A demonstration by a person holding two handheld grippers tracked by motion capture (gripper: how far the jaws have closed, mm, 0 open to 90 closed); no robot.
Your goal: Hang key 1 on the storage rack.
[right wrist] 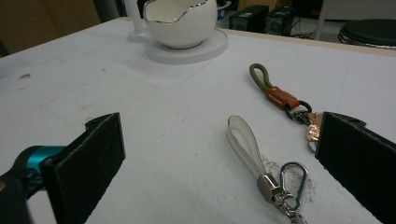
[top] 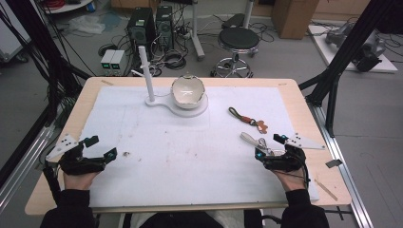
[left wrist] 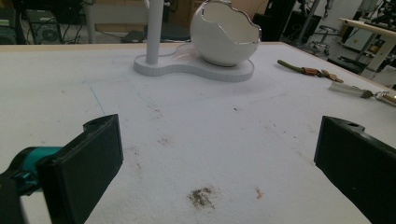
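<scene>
My left hand-held gripper (top: 101, 147) and right hand-held gripper (top: 270, 145) rest on the desk (top: 142, 142), jaws apart. Left gripper view: the eggshell bowl (left wrist: 224, 35) stands far ahead. Right gripper view: a white strap keyring (right wrist: 261, 161) lies between my jaws, an olive keyring (right wrist: 275, 93) just beyond

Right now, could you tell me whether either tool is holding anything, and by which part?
Nothing is held. The left tool is open over bare table, and the right tool is open around the white strap keychain without gripping it.
</scene>
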